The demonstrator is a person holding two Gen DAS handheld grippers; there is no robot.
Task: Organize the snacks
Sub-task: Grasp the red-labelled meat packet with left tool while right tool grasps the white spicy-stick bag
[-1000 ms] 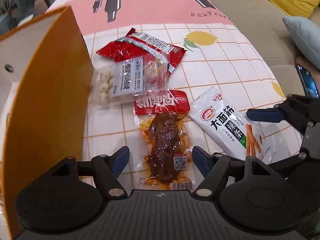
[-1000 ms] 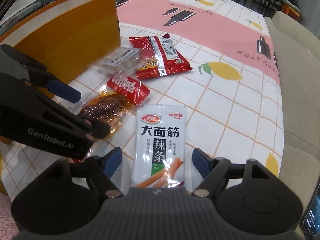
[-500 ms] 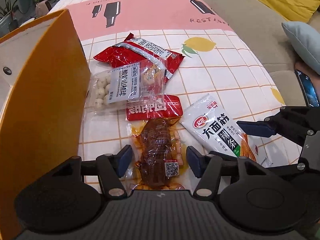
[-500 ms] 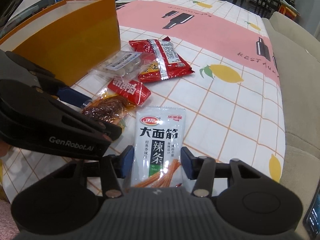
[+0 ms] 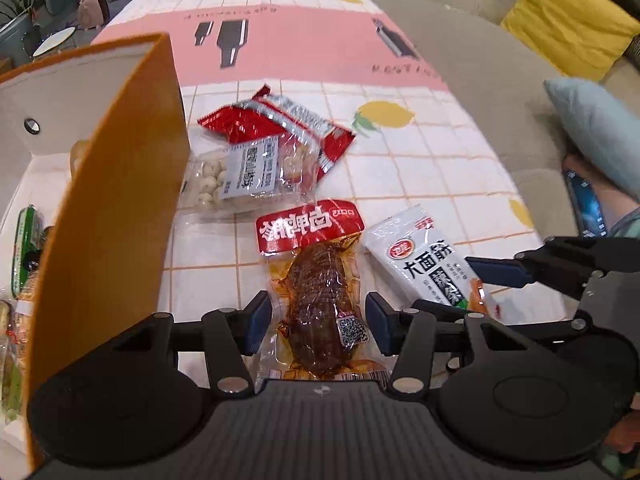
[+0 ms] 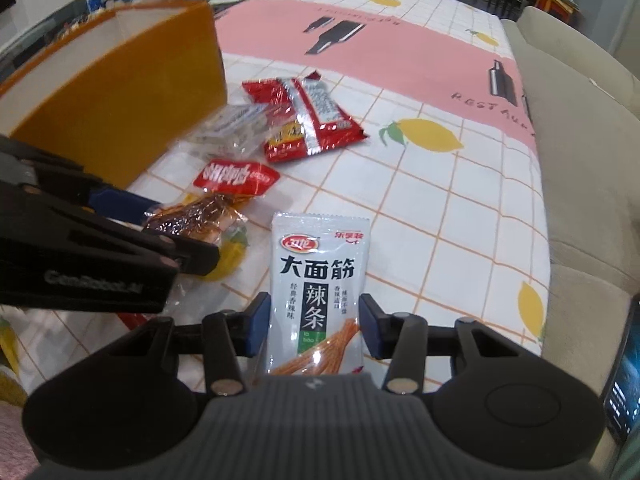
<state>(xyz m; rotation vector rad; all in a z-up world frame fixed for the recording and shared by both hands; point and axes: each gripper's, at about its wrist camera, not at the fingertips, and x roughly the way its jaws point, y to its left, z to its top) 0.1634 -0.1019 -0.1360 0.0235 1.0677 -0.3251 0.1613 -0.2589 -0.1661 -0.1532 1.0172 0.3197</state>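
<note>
We have the white spicy-strip packet [image 6: 316,292] clamped in the right gripper [image 6: 314,322]: both blue pads press its side edges near the lower half, top end pointing away from us over the tablecloth [image 6: 420,216]. Left gripper [image 5: 318,320] has its jaws just been closing around the brown meat packet [image 5: 320,292]; pads sit at each side of the packet's near end, and we cannot tell whether they bite yet. The packet's red header is at the far end, away from the left gripper. Just right of the left gripper lies the white packet with the right gripper's blue finger across it. Ahead of the left gripper: a clear bag of white balls [image 5: 236,176], and partly under it a red foil packet [image 5: 280,128]. Hard left of it stands the orange box [image 5: 112,208], open-topped, other snacks inside. Far right: beige sofa [image 5: 480,92], yellow cushion [image 5: 568,20], blue cushion [image 5: 600,132].
</note>
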